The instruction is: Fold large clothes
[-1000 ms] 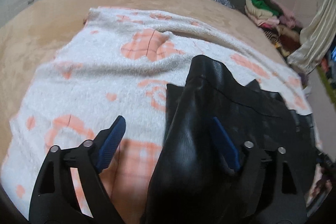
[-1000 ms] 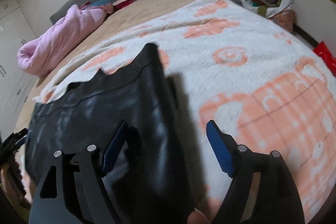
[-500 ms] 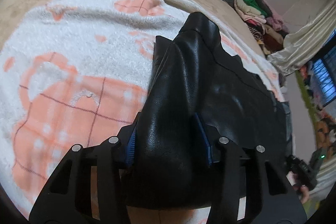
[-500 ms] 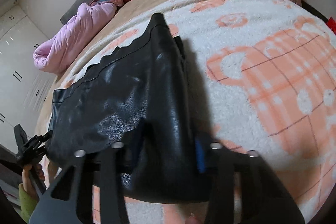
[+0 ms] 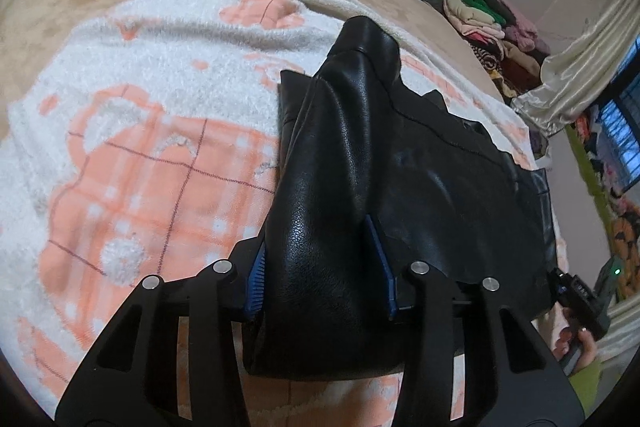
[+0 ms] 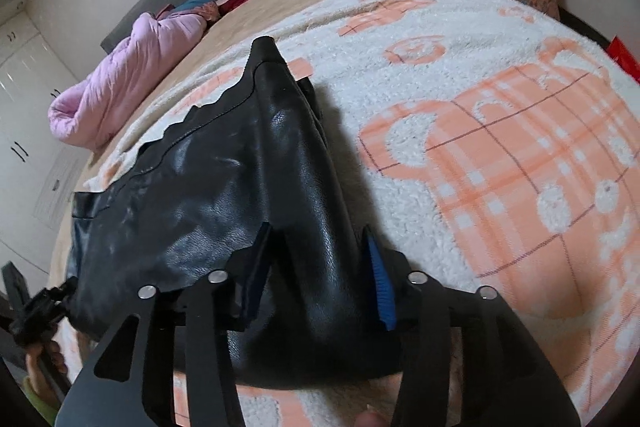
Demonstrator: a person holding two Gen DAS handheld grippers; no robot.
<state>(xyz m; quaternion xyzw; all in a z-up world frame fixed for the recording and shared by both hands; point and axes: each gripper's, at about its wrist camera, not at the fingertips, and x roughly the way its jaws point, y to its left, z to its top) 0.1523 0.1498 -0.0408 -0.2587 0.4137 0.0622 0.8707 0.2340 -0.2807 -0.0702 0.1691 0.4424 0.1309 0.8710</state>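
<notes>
Two grippers each pinch a near corner of one black leather garment, so neither hand is the nearer one; the garment runs forward and away from both.

Closest in the left wrist view, the left gripper has just been closing, and its blue pads now press either side of a thick bunched fold of the garment. In the right wrist view, the right gripper has its blue pad against a similar bunched fold; its jaws have just eased apart a little, yet the leather fills the gap between them and looks clamped.

Beyond the pads, the garment rises from each grip as a ridge and narrows to a pointed far end. Between the two held corners its near edge stretches sideways, the black sheet spreading to the right of the left gripper and to the left of the right gripper. That near edge looks like the long axis, with the short way running toward the far points. A fold would likely mean carrying both held corners forward over the sheet.

Under the garment lies a white and orange fluffy blanket on a tan bed. Past the garment's far end sits a pink quilt, well apart, with a pile of clothes farther back.
</notes>
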